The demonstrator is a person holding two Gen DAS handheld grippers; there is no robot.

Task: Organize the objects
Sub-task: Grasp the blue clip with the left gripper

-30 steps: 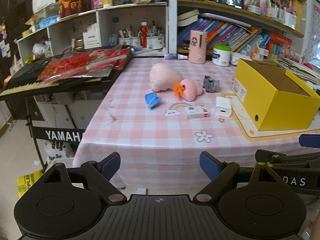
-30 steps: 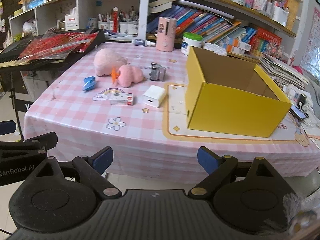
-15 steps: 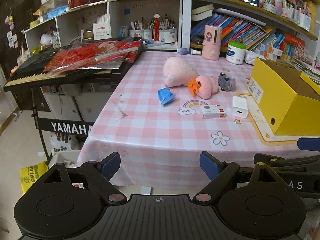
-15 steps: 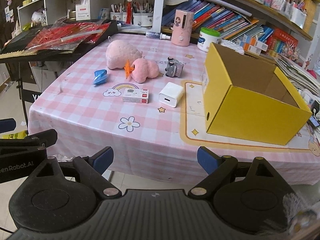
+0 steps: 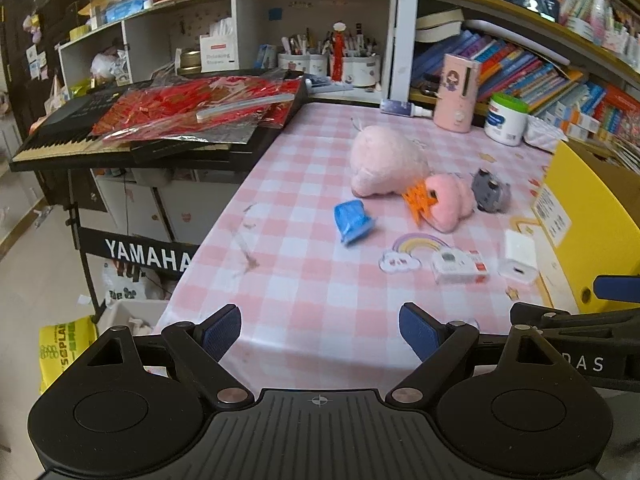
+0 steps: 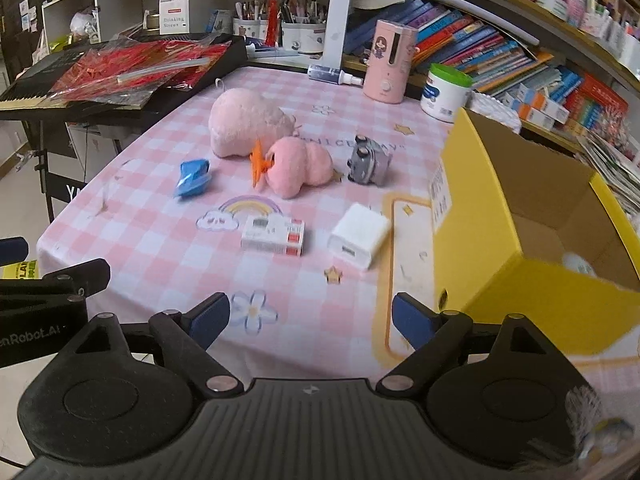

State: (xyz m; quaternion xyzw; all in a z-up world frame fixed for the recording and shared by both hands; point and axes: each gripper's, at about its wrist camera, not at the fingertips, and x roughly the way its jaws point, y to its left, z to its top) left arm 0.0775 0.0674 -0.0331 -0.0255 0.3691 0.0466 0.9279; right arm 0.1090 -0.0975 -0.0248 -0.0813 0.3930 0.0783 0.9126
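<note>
Right gripper (image 6: 310, 318) hangs at the near tabletop edge, jaws wide apart, nothing between them. Left gripper (image 5: 320, 330) same state: spread and empty, at the near-left edge, to the left of the right one.

Straight ahead of the right gripper: white charger (image 6: 359, 235), slightly right of its centre line, long axis running near-to-far with a tilt to the right. Just left of it lies the small white-and-red box (image 6: 273, 235), long axis left-right. Yellow box (image 6: 516, 216) stands open at right, just beside the charger; something pale sits inside it, too blurred to name.

Farther out: blue toy (image 6: 192, 177) at left, pink plush with orange feet (image 6: 298, 166) in the middle, bigger pink plush (image 6: 246, 122) behind it, grey toy car (image 6: 368, 159) to the right.

Judgement: right gripper is nearer the charger and the yellow box; the blue toy lies on the left gripper's side.
</note>
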